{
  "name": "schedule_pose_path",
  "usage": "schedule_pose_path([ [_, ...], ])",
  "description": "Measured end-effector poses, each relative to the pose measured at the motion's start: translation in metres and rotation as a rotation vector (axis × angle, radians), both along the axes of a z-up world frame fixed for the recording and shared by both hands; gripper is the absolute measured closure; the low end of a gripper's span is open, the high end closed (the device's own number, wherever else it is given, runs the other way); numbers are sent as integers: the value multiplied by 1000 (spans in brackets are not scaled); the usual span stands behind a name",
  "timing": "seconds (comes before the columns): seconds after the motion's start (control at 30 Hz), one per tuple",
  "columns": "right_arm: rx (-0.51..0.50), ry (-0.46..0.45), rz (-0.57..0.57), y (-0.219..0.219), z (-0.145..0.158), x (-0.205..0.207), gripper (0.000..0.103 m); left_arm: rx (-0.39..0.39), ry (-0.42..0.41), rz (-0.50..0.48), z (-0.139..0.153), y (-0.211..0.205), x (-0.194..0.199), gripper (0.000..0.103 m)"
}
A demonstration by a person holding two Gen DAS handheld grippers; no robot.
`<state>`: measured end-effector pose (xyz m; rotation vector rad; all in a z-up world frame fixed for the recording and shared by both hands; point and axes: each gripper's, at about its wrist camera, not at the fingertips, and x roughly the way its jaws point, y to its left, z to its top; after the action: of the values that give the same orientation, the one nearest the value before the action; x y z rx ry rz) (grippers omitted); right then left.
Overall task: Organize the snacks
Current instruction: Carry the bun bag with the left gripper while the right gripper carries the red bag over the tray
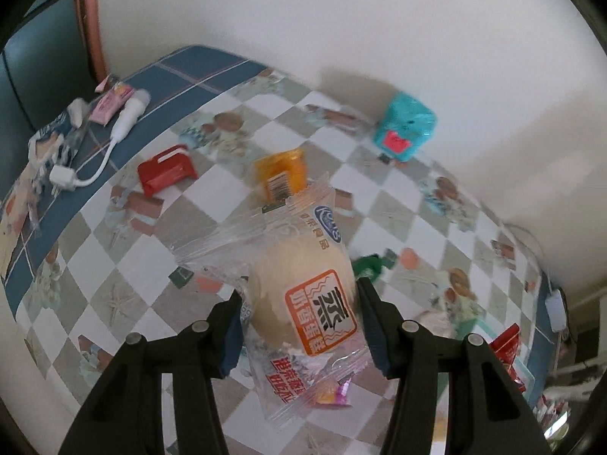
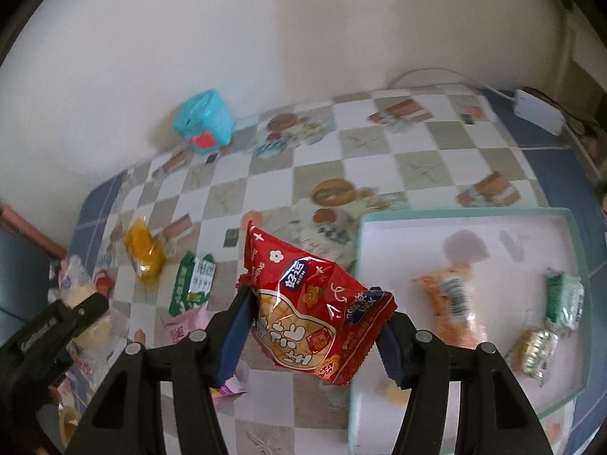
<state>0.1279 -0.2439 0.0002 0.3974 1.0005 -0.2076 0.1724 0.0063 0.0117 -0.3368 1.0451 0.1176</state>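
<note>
- Left gripper (image 1: 299,314): jaws clamped on a clear-wrapped pale round steamed cake with an orange label (image 1: 303,303), held above the checkered tablecloth (image 1: 125,265).
- Right gripper (image 2: 315,322): jaws clamped on a red foil snack packet (image 2: 315,303), raised just beside the shallow mint-rimmed white tray (image 2: 470,223).
- Tray contents: an orange packet (image 2: 451,303), a green-and-white packet (image 2: 565,299), a small gold-wrapped sweet (image 2: 535,349).

Black left gripper (image 1: 299,314), blue-padded jaws, silvery screws, seemingly plastic.
</note>
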Motion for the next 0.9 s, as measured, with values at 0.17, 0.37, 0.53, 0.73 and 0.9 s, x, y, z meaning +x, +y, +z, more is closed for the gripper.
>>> schedule_pose_path([
  [0.17, 13, -8, -98, -36, 6, -19, 40, 5, -24, -47, 12, -21, -8, 47],
  [0.37, 39, 13, -235, -87, -2, -44, 40, 23, -43, -142, 19, -62, -16, 47],
  [0.53, 41, 49, -354, -131, -12, -64, 40, 2, -37, -303, 16, -119, -30, 47],
  [0.73, 28, 66, -473, -175, -17, -89, 40, 32, -25, -458, 5, -183, -43, 47],
  [0.9, 39, 79, -499, -190, -23, -93, 40, 67, -16, -535, -14, -223, -42, 47],
])
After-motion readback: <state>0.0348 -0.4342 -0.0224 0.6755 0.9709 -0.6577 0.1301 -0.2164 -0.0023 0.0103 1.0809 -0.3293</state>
